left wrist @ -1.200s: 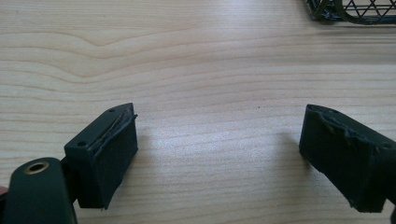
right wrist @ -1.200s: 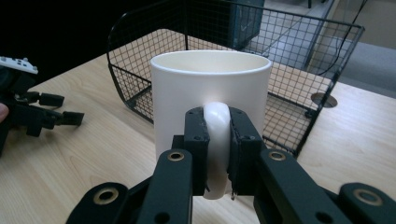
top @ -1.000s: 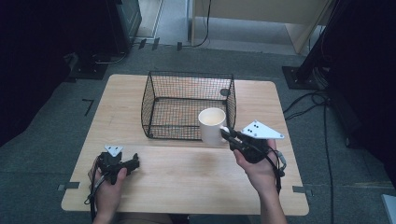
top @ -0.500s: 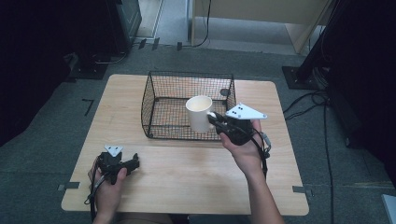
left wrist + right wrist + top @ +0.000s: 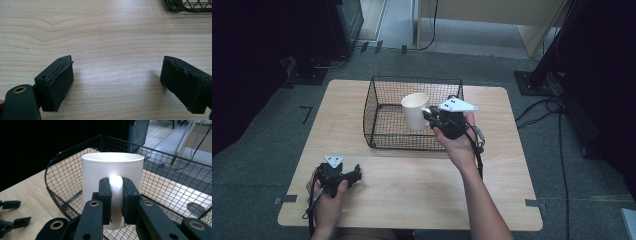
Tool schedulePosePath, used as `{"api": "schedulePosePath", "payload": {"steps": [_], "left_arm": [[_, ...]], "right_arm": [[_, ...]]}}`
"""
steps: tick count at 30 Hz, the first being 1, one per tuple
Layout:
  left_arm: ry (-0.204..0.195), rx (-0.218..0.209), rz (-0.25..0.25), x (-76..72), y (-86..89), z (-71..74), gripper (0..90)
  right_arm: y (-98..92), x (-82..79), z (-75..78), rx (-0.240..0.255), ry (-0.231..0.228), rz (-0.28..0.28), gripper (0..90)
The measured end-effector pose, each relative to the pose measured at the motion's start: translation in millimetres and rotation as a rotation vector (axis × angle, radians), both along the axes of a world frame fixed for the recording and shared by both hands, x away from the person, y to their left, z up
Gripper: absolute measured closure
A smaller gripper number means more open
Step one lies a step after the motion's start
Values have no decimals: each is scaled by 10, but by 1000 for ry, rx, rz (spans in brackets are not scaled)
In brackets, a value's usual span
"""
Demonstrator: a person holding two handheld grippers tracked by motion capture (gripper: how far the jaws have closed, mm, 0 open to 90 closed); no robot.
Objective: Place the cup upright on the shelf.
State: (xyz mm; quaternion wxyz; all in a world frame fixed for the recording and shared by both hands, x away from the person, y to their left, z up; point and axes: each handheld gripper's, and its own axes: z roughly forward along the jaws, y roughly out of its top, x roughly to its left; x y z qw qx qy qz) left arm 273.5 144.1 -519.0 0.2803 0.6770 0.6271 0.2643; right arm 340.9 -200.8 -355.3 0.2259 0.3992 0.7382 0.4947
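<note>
No writing or brand mark can be read on anything here; the white mug (image 5: pixel 414 111) is plain, and so is the grey three-cornered plate on the right gripper (image 5: pixel 430 116). The person's right forearm comes in from six o'clock in the high view and angles toward twelve, the hand wrapped round the gripper body, the jaws pointing toward nine o'clock; the jaws are clamped on the mug's handle, seen closely in the right gripper view, where the handle (image 5: pixel 115 185) sits pinched between the two pads. The mug is upright, held over the black wire basket (image 5: pixel 382 122) at the table's (image 5: pixel 507 170) twelve o'clock side; whether its base touches the basket floor cannot be told. The left gripper (image 5: pixel 357 175) lies low at seven o'clock on the table, jaws spread wide with bare wood between them; a dark round thing (image 5: pixel 195 208) beyond the mesh is cut off and unclear.
</note>
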Motion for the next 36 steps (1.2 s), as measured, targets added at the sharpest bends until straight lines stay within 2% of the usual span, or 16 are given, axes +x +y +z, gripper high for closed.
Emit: {"api": "schedulePosePath", "payload": {"steps": [7,8,11,18,27,36], "left_arm": [[2,0,-3,-1,0,2,118],[2,0,-3,-1,0,2,118],[4,1,-4,-2,0,3,118],[5,3,-8,-3,1,3,118],[5,2,-8,-2,1,3,118],[5,2,-8,-3,1,3,118]], "right_arm": [[112,262,-156,-20,32,-10,806],[112,262,-156,-20,32,-10,806],[136,404,-253,-20,59,-25,806],[186,578,-449,-34,114,-47,806],[262,667,-604,-77,180,-63,806],[292,700,-667,-111,209,-66,805]]}}
